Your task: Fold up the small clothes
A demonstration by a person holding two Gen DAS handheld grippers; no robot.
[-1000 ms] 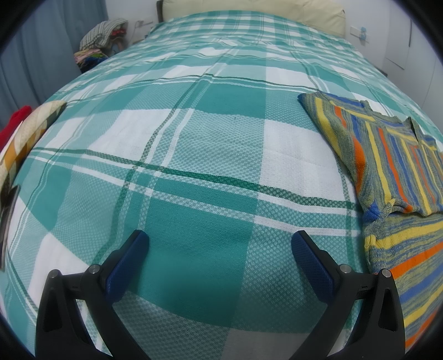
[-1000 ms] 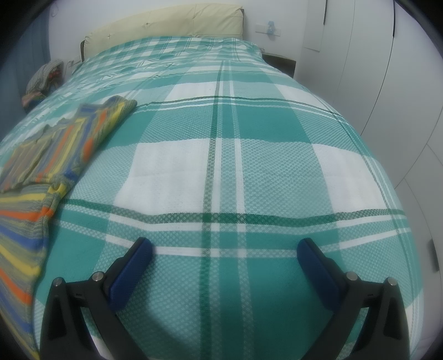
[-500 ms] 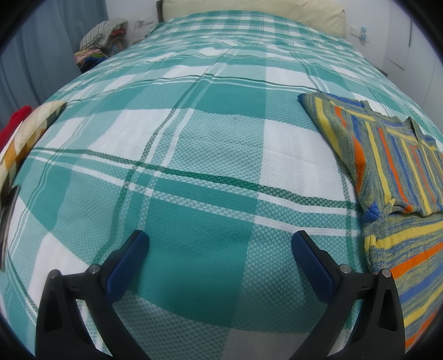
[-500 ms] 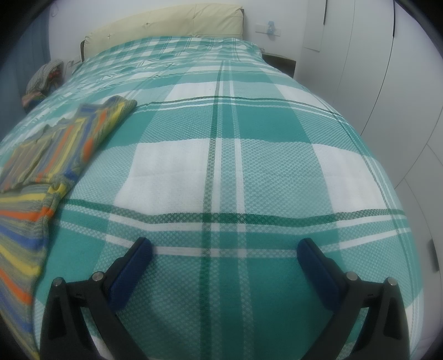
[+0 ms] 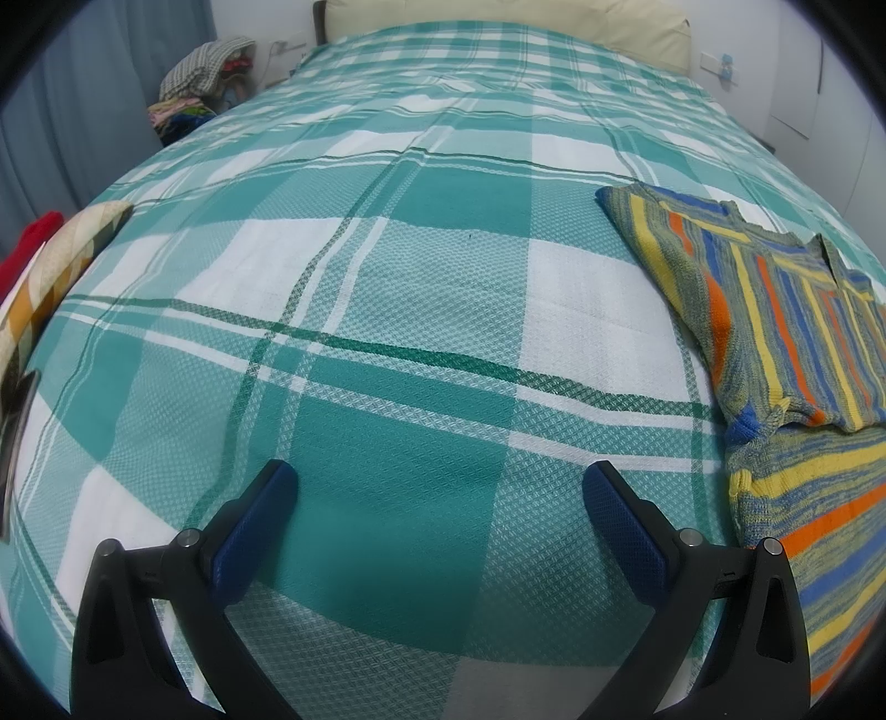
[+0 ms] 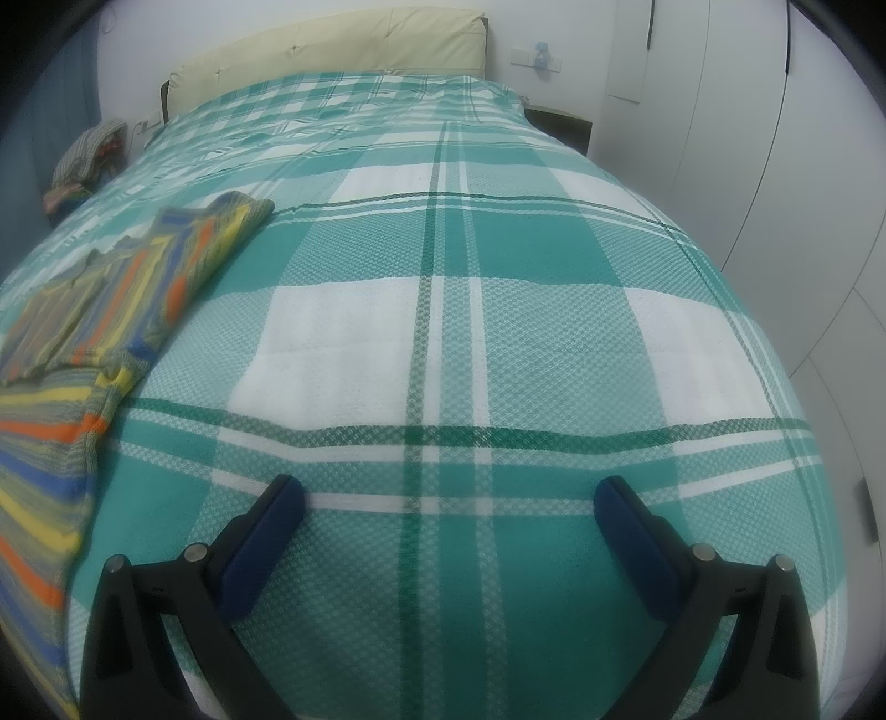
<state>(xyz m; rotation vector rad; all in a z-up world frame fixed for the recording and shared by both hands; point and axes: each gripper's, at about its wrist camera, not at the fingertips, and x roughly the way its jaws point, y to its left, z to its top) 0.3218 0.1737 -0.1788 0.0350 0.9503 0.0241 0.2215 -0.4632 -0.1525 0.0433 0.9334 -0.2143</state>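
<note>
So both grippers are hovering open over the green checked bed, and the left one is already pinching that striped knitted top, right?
Not quite. The left gripper is open and holds nothing: in the left wrist view only bedspread shows between its fingers, and the striped knitted top lies untouched off to its right. The rest stands: the right gripper is open too, above the checked bed.

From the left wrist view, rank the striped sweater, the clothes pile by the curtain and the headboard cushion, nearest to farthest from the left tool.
1. Striped sweater: on the bedspread to the right of the open left tool, clearly closest.
2. Clothes pile: far left, off the bed beside the curtain.
3. Headboard cushion: at the bed's far end, top of view.
</note>
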